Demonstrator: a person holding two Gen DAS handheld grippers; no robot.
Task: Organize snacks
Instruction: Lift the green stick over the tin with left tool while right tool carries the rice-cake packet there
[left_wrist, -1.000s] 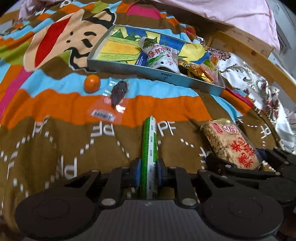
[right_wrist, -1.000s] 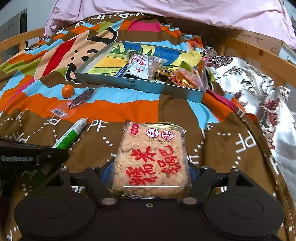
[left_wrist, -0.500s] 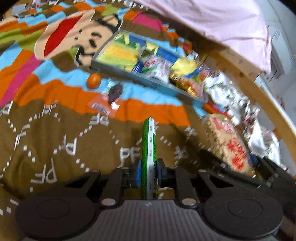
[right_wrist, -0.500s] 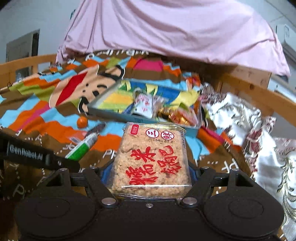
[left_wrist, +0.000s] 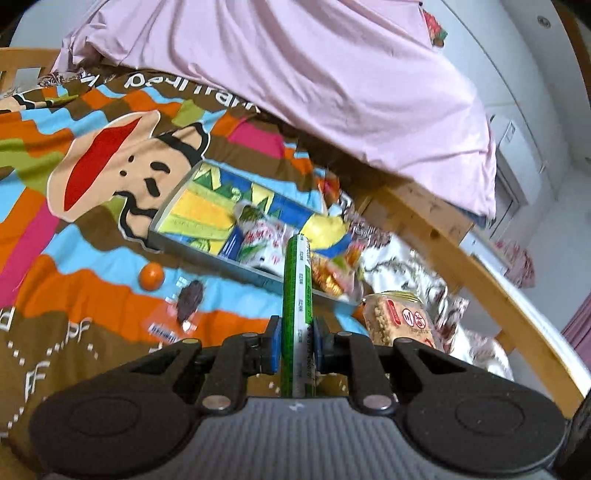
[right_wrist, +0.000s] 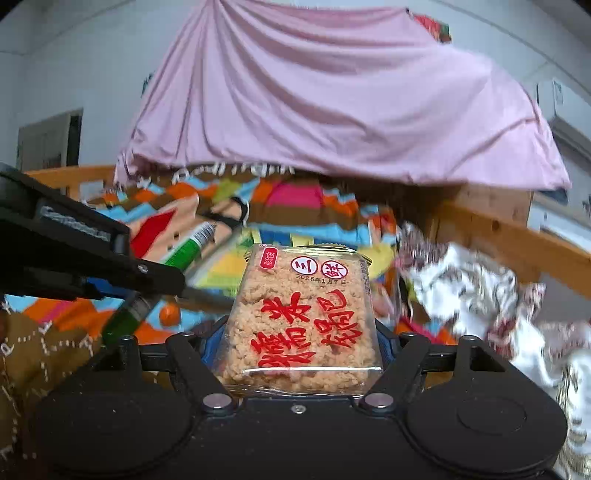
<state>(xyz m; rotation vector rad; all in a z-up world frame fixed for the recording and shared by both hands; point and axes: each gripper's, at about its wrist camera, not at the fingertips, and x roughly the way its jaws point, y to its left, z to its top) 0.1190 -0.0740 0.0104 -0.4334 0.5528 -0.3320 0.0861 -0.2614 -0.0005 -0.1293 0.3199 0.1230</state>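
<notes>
We are mid-carry, both loads off the bed: our left gripper (left_wrist: 295, 345) is clamped on the slim green-and-white snack tube (left_wrist: 297, 295), our right gripper (right_wrist: 301, 339) pinches the clear-wrapped square rice-crisp cake with red lettering (right_wrist: 301, 314). The shallow grey tray with a colourful printed base (left_wrist: 207, 221) sits at twelve o'clock, so next we likely need to drop both into its open left half, sparing the packets there.

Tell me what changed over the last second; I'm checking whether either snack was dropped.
Both grippers rose off the blanket toward the tray. The left gripper stays shut on the green stick pack; the right gripper stays shut on the rice cracker pack. Nothing was released. The orange and dark wrapped snack lie unmoved.
</notes>
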